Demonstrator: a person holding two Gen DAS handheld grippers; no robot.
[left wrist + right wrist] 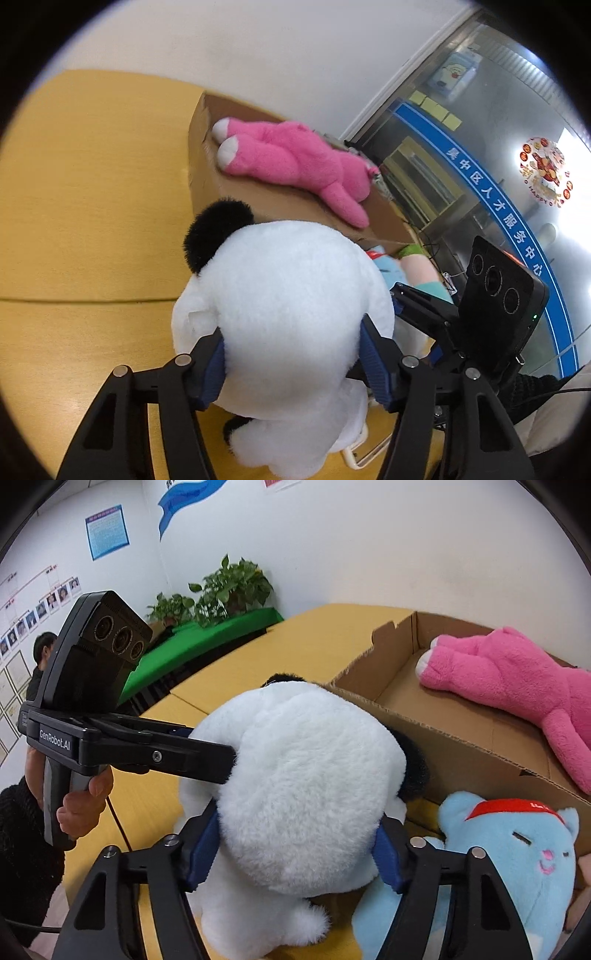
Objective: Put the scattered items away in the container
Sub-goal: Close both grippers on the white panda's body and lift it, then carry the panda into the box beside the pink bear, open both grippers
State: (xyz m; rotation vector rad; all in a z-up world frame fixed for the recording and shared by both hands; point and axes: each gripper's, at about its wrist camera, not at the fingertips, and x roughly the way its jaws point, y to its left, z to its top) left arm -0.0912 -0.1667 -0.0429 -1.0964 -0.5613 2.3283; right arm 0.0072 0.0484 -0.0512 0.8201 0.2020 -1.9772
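While both grippers press on the same toy, the scene reads like this, with the cardboard box as the landmark:

Table: the yellow table (92,221) carries the cardboard box and the toys beside it.

Cardboard box: the cardboard box (454,734) stands open on the table, and its near wall is just behind the white plush.

Pink plush: the pink plush (517,679) lies inside the box, stretched along it, with its white-tipped feet toward the far corner.

White plush: the white plush (295,794) with black ears is outside the box, directly in front of the near wall and touching it.

Blue plush: the blue plush (517,856) with a red band on its head is also outside, against the same wall, just beside the white plush.

Left gripper: the left gripper (293,360) is clamped on the white plush; the blue pads press into the fur on both sides.

Right gripper: the right gripper (295,845) is also clamped on the white plush, close to the other gripper.
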